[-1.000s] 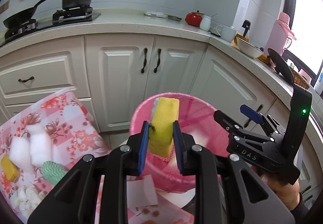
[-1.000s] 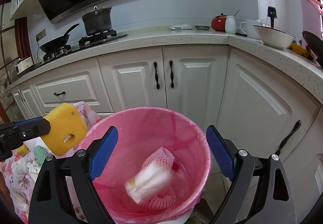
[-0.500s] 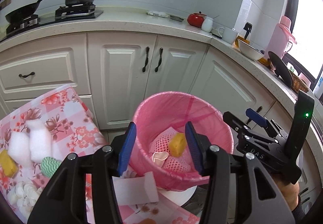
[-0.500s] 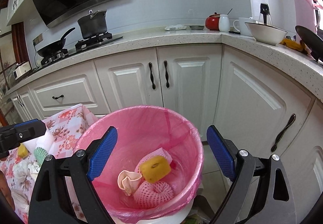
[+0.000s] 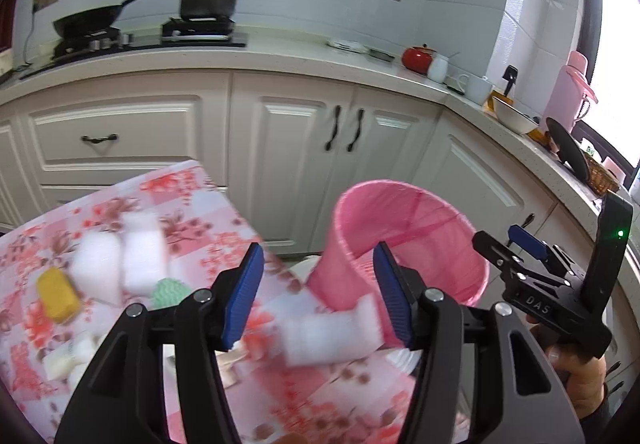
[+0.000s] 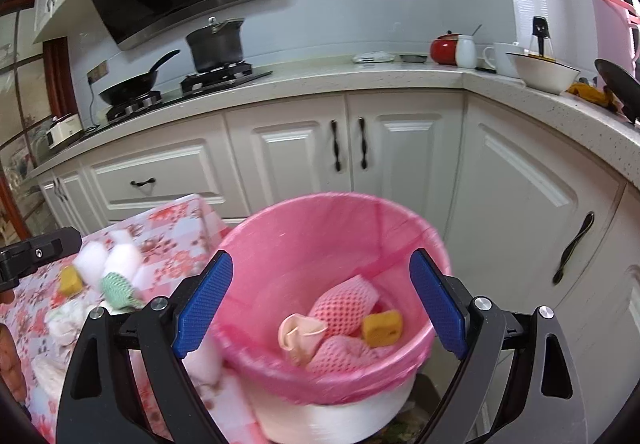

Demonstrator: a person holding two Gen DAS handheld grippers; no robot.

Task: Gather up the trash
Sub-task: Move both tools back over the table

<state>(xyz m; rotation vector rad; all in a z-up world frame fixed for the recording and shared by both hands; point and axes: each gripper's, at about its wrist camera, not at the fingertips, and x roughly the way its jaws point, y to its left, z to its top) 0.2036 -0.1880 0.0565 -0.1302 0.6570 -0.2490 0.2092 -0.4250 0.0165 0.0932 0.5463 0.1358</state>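
The bin with the pink liner (image 6: 332, 228) stands beside the table, and my right gripper (image 6: 321, 306) hangs open above its near rim, holding nothing. Inside lie a yellow sponge (image 6: 382, 328), a pink foam net (image 6: 344, 308) and a pale crumpled piece (image 6: 300, 332). My left gripper (image 5: 319, 296) is over the table edge left of the bin (image 5: 412, 228), its jaws opening with nothing gripped. On the floral cloth (image 5: 180, 196) lie another yellow sponge (image 5: 56, 296), white foam pieces (image 5: 120, 260), a green net (image 5: 170, 292) and a white block (image 5: 328, 336).
White kitchen cabinets (image 6: 352, 148) run behind the bin and round the corner to the right. The counter (image 6: 320, 80) carries a stove with a pan and a pot, a red pot, cups and a bowl. A hand holds the right gripper's handle (image 5: 576, 372).
The left gripper let go of the yellow sponge, which dropped into the bin. Its jaws widened and it swung left, away from the bin and over the table. The right gripper shifted slightly.
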